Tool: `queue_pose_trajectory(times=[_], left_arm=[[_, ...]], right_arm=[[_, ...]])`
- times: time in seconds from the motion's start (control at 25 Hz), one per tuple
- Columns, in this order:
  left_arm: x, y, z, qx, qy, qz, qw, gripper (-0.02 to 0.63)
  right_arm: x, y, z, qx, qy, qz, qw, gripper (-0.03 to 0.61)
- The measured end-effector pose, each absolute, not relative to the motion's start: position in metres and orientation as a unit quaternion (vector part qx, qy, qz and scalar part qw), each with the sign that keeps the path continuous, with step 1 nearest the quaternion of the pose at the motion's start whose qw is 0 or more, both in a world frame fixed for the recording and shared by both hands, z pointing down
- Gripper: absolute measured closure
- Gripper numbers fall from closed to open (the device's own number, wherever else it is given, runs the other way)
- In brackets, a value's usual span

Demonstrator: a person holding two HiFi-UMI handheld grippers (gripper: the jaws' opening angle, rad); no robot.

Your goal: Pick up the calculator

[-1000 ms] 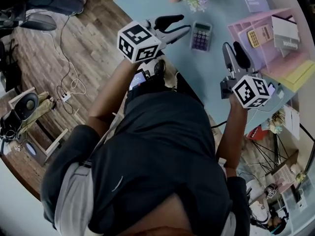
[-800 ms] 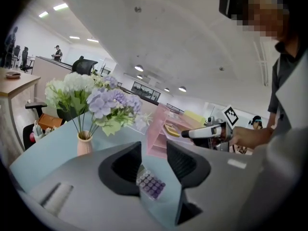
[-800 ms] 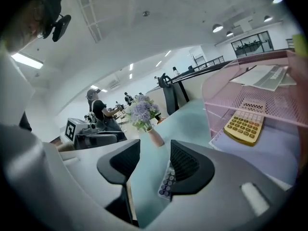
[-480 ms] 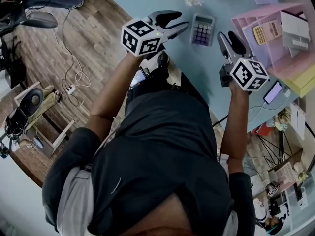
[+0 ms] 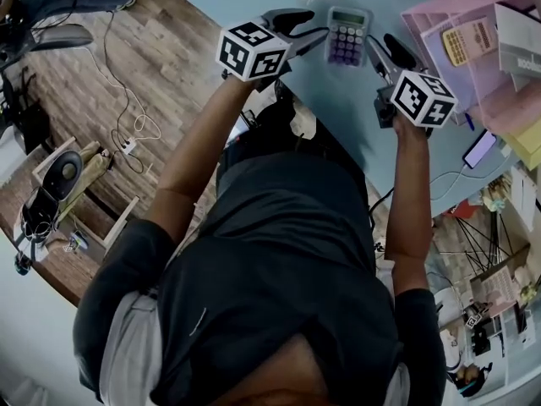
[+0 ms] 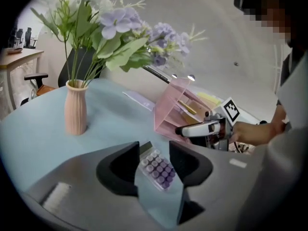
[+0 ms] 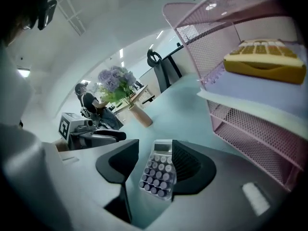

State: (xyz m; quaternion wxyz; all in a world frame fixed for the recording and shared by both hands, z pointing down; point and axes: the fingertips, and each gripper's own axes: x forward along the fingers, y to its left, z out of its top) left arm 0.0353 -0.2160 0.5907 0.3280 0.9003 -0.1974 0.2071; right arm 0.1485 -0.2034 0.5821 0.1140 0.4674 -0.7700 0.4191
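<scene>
Compared with a second ago, both grippers are sinking toward the calculator (image 5: pixel 347 36), which is lying flat on the tabletop (image 5: pixel 338 100) between them. The left gripper (image 5: pixel 317 25) has just been opening its jaws, and the right gripper (image 5: pixel 380 42) is holding its jaws spread. Nothing is pinched yet, so the grasp is probably next.

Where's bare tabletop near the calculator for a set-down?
Free: the table strip between the calculator and the near edge; also the stretch around the vase, toward the left edge. Crowded: the right side, with the pink rack and phone.
</scene>
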Motion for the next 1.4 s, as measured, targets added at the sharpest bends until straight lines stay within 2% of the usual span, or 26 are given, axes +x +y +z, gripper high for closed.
queue_pose_trajectory(times=[0.68,1.16,1.4], left_arm=[[0.062,-0.210,0.665,0.875,-0.174,0.262,0.367,0.361],[0.078,-0.205,0.686,0.864,-0.174,0.268,0.388,0.350],[0.089,-0.199,0.693,0.864,-0.183,0.293,0.366,0.344]], right_arm=[[0.143,-0.199,0.658,0.435,-0.755,0.467,0.152,0.359],[0.142,-0.193,0.684,0.423,-0.753,0.480,0.152,0.360],[0.141,-0.192,0.685,0.438,-0.747,0.478,0.146,0.362]])
